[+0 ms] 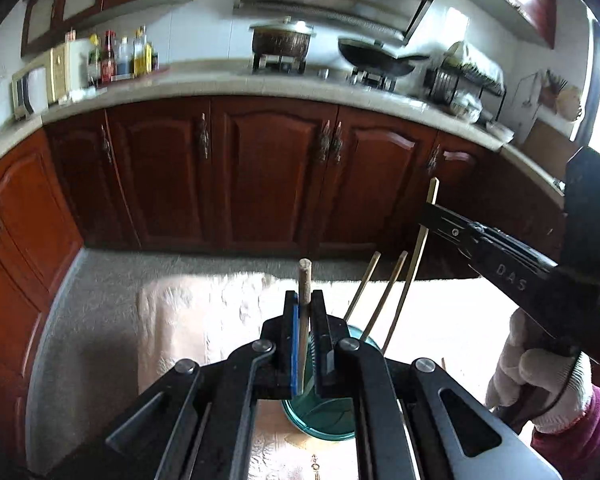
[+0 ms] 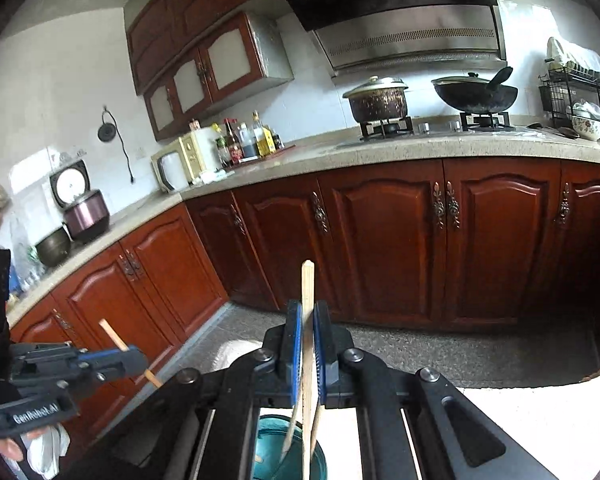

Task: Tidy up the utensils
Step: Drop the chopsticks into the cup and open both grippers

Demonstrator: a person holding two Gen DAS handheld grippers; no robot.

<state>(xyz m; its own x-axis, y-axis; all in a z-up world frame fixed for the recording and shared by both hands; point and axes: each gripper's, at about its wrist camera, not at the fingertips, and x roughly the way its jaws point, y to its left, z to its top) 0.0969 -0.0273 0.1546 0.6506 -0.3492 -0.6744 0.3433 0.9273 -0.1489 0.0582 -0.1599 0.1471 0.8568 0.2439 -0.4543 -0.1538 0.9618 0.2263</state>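
Nearest the left wrist camera, the left gripper (image 1: 305,300) has its jaws pinching a pale wooden chopstick (image 1: 303,280), which stands nearly upright between the pads, its blunt top poking out at twelve o'clock above the fingertips and its lower part running down toward the teal cup (image 1: 320,416) directly beneath. That cup stands on a light patterned cloth (image 1: 204,312) spread over the worktop, and two more chopsticks (image 1: 384,300) lean out of it toward one o'clock. At three o'clock in this view the right gripper (image 1: 428,210) reaches in from the side, held by a gloved hand (image 1: 536,384) with a magenta sleeve; its jaws are clamped on a thin bamboo chopstick (image 1: 419,248) that crosses them and angles down toward the cup. The raised letters "DAS" read along that gripper's black body. From the right wrist camera, the same bamboo chopstick stands between the blue pads, its squared tip at twelve o'clock above the jaws and its lower end going down over the cup's mouth at six o'clock. At eight o'clock there, the left gripper's black body carries the white writing "GenRobot.AI".
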